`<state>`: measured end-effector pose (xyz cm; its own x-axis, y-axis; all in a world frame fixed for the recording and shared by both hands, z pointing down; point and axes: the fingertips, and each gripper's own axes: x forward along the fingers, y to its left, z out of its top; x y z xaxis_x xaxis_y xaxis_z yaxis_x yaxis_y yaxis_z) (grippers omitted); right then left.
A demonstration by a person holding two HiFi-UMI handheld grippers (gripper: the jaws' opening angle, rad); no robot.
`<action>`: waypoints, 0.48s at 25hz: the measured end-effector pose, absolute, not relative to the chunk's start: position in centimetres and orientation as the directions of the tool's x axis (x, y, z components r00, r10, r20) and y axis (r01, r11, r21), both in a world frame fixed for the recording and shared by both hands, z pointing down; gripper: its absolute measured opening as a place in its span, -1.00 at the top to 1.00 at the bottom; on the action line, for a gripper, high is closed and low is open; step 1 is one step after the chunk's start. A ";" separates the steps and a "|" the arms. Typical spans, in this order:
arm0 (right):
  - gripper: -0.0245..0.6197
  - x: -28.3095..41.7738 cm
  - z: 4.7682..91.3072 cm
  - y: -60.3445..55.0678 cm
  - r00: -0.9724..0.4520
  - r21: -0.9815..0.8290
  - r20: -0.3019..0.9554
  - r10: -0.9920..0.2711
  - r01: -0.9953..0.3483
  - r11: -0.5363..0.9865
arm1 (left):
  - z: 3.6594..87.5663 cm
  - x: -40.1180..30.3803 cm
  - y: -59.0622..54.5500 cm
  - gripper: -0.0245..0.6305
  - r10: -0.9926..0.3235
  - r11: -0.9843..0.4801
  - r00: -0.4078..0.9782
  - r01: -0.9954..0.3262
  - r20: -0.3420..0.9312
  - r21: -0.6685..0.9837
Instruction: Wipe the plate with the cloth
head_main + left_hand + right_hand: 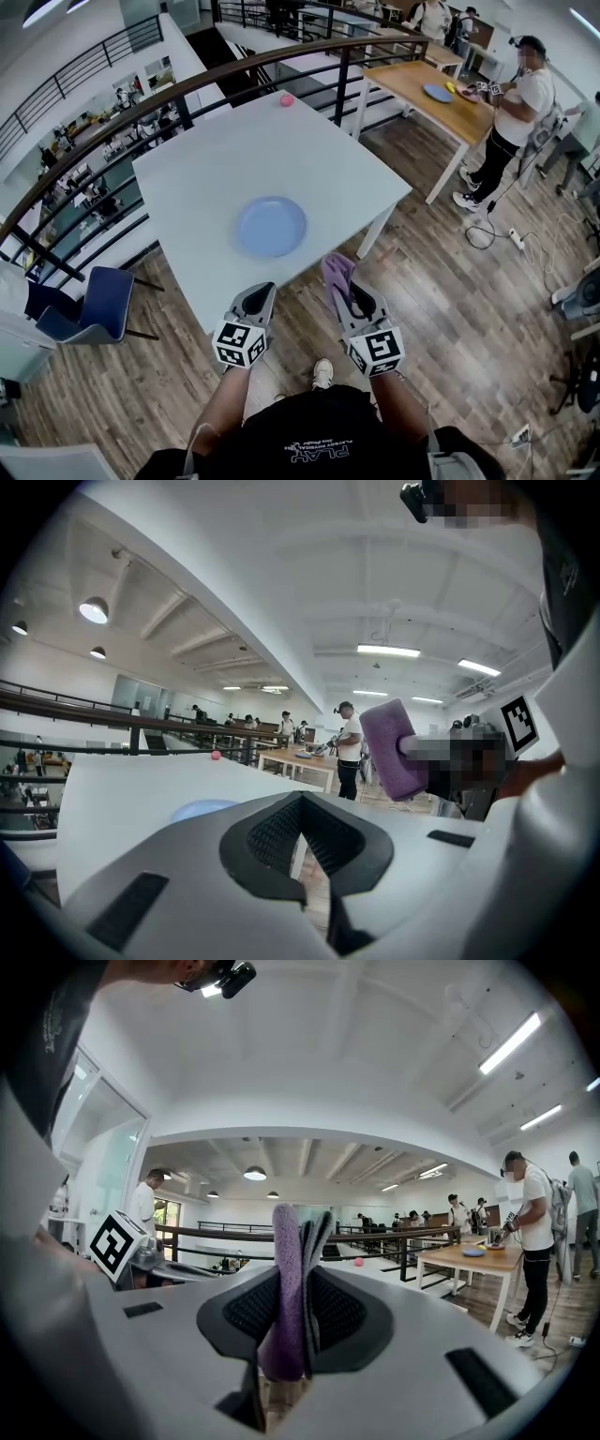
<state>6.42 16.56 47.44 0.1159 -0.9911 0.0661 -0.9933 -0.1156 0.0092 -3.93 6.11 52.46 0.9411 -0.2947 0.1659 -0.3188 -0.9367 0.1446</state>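
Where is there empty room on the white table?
The wide stretch between the blue plate and the pink ball is bare, and so is the table left and right of the plate. Only the strip from plate to near edge is narrow.

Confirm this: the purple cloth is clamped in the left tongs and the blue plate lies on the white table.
Not quite. The cloth is clamped in the right tongs, not the left tongs, which are shut on nothing; the right gripper view shows it. The plate does lie on the table.
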 end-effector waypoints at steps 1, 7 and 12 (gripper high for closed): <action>0.62 6.8 47.7 16.4 0.112 0.005 0.067 -0.991 -0.994 -0.112 | 52.6 -3.6 6.0 0.92 -0.298 -0.936 0.940 -0.322 0.169 0.143; 0.62 9.2 48.3 15.0 0.085 -0.010 0.070 -0.994 -0.996 -0.086 | 52.8 -1.5 5.1 0.92 -0.321 -0.929 0.931 -0.345 0.177 0.135; 0.62 10.7 48.0 13.9 0.049 -0.006 0.061 -0.997 -0.999 -0.049 | 52.9 -0.2 4.2 0.92 -0.353 -0.916 0.918 -0.378 0.181 0.130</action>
<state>10.75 13.87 47.98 0.0487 -0.9969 0.0611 -0.9988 -0.0492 -0.0063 -0.24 4.16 52.88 0.9179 -0.3534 0.1805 -0.3785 -0.9164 0.1304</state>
